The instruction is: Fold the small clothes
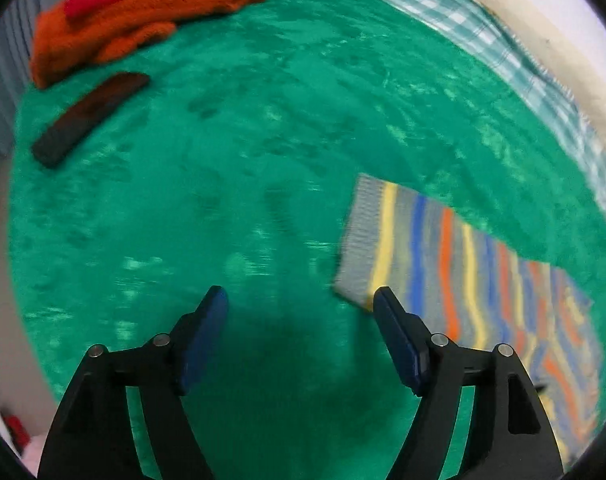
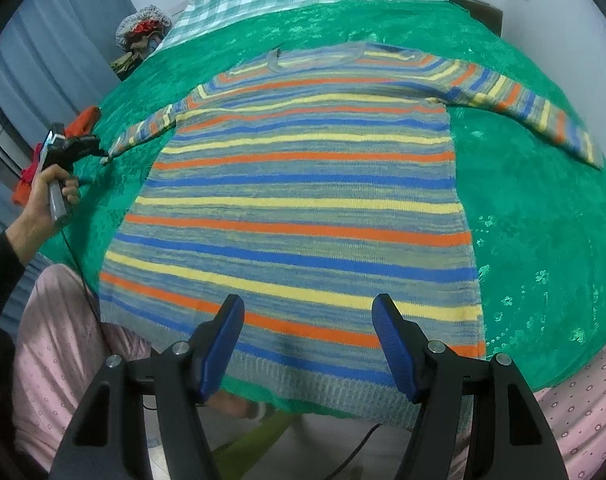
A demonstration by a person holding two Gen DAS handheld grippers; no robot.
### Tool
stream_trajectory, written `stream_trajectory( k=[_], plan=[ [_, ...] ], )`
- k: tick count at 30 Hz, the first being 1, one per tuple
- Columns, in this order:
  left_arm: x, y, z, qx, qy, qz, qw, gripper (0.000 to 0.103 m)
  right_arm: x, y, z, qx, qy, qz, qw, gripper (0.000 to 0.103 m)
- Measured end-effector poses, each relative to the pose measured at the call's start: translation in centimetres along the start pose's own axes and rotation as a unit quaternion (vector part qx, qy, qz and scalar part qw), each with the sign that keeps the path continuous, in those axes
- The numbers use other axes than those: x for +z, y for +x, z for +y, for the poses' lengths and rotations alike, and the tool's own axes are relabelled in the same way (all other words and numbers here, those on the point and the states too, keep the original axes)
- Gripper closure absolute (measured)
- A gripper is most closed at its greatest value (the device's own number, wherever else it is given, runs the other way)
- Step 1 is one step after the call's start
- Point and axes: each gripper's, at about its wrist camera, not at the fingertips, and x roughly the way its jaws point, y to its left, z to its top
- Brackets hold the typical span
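Two grippers: both are hanging with jaws apart, gripping nothing.
Striped sweater (image 2: 303, 200): lying flat on the green blanket (image 2: 535, 208).
Left gripper (image 1: 301, 300): hovering just beside the sweater's sleeve cuff (image 1: 363, 240).
Right gripper (image 2: 307, 308): hovering above the sweater's hem.

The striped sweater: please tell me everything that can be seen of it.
The striped sweater is a knit with grey, blue, yellow and orange bands and a ribbed grey hem. It lies flat on the green blanket, both sleeves spread outward, not yet folded. The hem hangs slightly over the bed edge. Neither gripper touches it.
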Motion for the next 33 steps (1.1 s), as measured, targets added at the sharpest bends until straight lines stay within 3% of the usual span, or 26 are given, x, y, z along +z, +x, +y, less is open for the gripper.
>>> stream_trajectory(
  k=[6, 9, 11, 12, 15, 17, 18, 21, 23, 25, 28, 31, 33],
  plan=[
    [-1.5, -4.3, -1.5, 0.015, 0.075, -0.030, 0.9966, 0.024, 0.0, -0.9, -0.9, 0.005, 0.020, -0.017, 1.000, 0.037],
    [-2.6, -7.3, -2.8, -0.010, 0.116, -0.034, 0.9927, 0.022, 0.3, -1.8, -1.2, 0.013, 0.029, -0.028, 0.999, 0.037],
    [-3.6, -9.1, -4.2, -0.050, 0.153, -0.020, 0.9868, 0.019, 0.7, -2.8, -1.5, 0.022, 0.028, -0.032, 0.999, 0.037],
    [-4.6, -10.2, -5.2, -0.077, 0.183, -0.007, 0.9800, 0.016, 1.1, -3.6, -1.7, 0.022, 0.018, -0.035, 0.999, 0.037],
    [-8.4, -13.7, -8.5, -0.149, 0.289, 0.032, 0.9451, 0.016, 2.9, -7.0, -3.0, 0.001, -0.029, -0.046, 0.999, 0.037],
    [-10.1, -15.6, -10.2, -0.184, 0.328, 0.050, 0.9252, 0.016, 4.6, -9.8, -4.2, -0.017, -0.057, -0.054, 0.997, 0.036],
    [-10.8, -16.9, -11.2, -0.210, 0.340, 0.056, 0.9150, 0.016, 5.6, -11.1, -4.9, -0.027, -0.071, -0.060, 0.995, 0.031],
    [-9.5, -18.1, -13.5, -0.263, 0.321, 0.069, 0.9072, 0.012, 9.5, -14.2, -6.7, -0.053, -0.102, -0.074, 0.991, 0.017],
    [-6.7, -16.9, -15.6, -0.284, 0.295, 0.077, 0.9091, 0.012, 12.6, -15.0, -7.6, -0.059, -0.118, -0.082, 0.988, 0.015],
    [-5.3, -15.5, -18.1, -0.269, 0.291, 0.070, 0.9154, 0.011, 16.5, -13.8, -8.2, -0.060, -0.137, -0.080, 0.986, 0.011],
    [-2.5, -10.5, -22.6, -0.209, 0.310, 0.064, 0.9252, 0.011, 21.8, -9.9, -9.0, -0.058, -0.151, -0.070, 0.984, 0.011],
    [-1.3, -6.4, -26.7, -0.168, 0.355, 0.051, 0.9181, 0.012, 27.7, -4.0, -10.5, -0.045, -0.149, -0.053, 0.986, 0.011],
    [-1.2, -4.0, -29.4, -0.153, 0.395, 0.042, 0.9047, 0.011, 30.8, -0.1, -11.7, -0.025, -0.133, -0.034, 0.990, 0.011]
  ],
)
